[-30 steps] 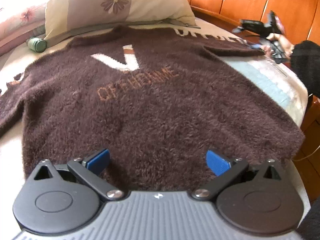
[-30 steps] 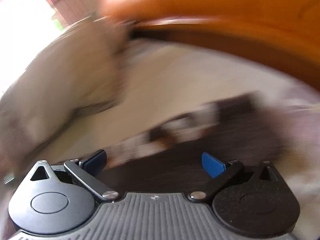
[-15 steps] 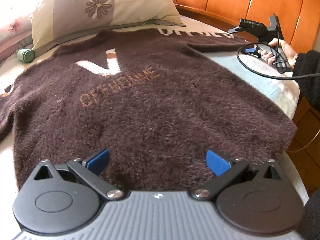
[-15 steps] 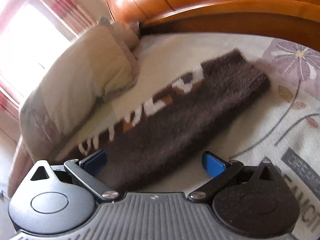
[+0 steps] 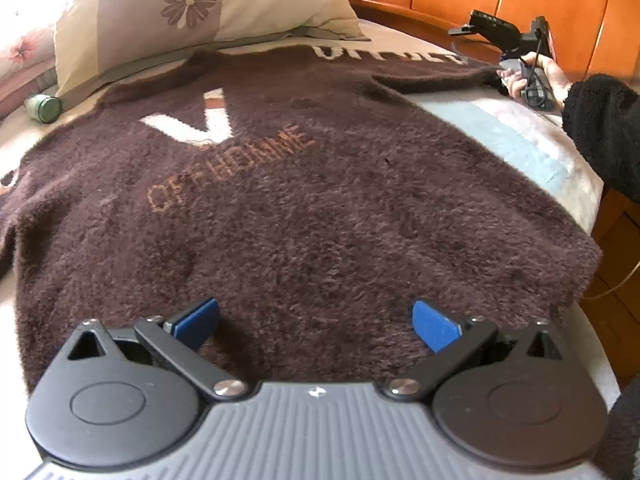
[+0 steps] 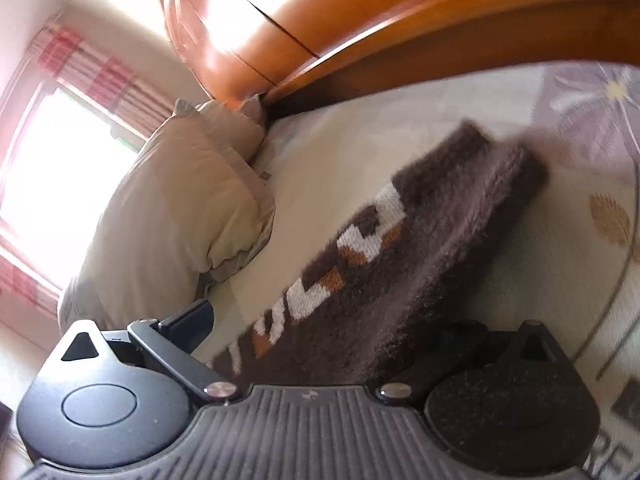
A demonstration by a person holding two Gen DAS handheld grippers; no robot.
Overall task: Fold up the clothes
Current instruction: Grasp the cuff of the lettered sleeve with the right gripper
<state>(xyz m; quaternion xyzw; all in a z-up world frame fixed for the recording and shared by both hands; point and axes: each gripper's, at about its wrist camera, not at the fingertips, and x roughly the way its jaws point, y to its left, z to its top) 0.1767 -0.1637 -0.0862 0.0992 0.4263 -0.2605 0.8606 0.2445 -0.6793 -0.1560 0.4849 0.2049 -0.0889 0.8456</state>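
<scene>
A brown sweater reading "V" and "OFF HOMME" lies flat across the bed below the pillow, left gripper fingers wide at its hem, right gripper fingers apart around its lettered sleeve.

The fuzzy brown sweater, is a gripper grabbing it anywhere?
Not yet. The right gripper is open around the sweater's sleeve, near the cuff. The left gripper hovers open over the hem, holding nothing.
</scene>
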